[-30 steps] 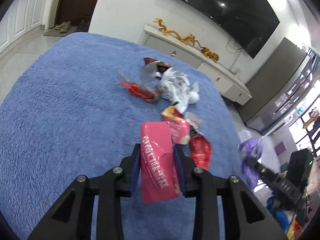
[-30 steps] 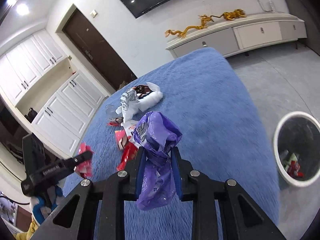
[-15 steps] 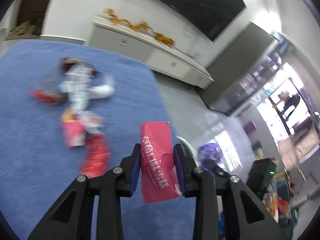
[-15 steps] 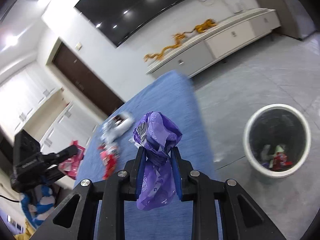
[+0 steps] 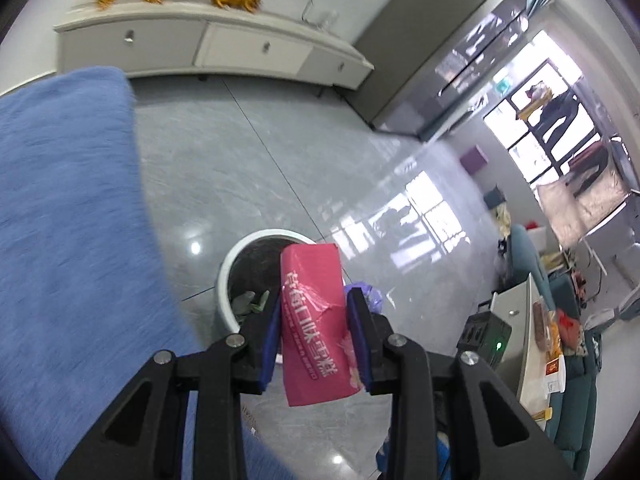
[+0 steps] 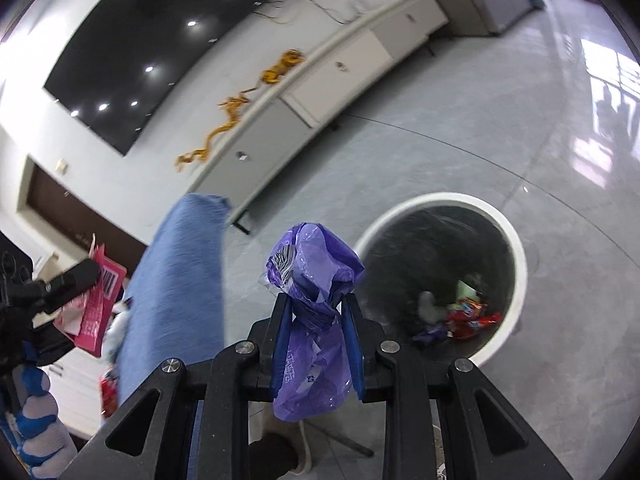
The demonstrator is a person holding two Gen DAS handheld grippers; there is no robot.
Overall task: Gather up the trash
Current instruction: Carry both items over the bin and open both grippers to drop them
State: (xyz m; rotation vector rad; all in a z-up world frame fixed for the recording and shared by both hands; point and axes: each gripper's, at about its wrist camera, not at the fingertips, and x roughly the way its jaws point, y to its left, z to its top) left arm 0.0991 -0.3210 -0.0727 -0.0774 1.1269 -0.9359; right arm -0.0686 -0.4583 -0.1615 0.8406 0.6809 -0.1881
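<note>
My left gripper (image 5: 314, 314) is shut on a pink wrapper (image 5: 314, 320) with white print, held in the air above and in front of a white round bin (image 5: 230, 264) on the floor. My right gripper (image 6: 316, 316) is shut on a crumpled purple bag (image 6: 314, 280), held left of the same bin (image 6: 516, 256), which holds red and other wrappers (image 6: 468, 318). The left gripper with its pink wrapper (image 6: 98, 300) shows at the far left of the right wrist view. A bit of the purple bag (image 5: 370, 294) peeks behind my left gripper's right finger.
The blue-covered table (image 5: 68, 208) lies to the left, its edge next to the bin; it also shows in the right wrist view (image 6: 176, 288). A long white cabinet (image 5: 208, 46) with gold dragon ornaments stands along the wall. Grey tiled floor (image 5: 320, 168) surrounds the bin. Furniture clutters the right side.
Both grippers have swung away from the trash pile on the blue table toward the bin, still holding their items. The bin now sits close in both views.
</note>
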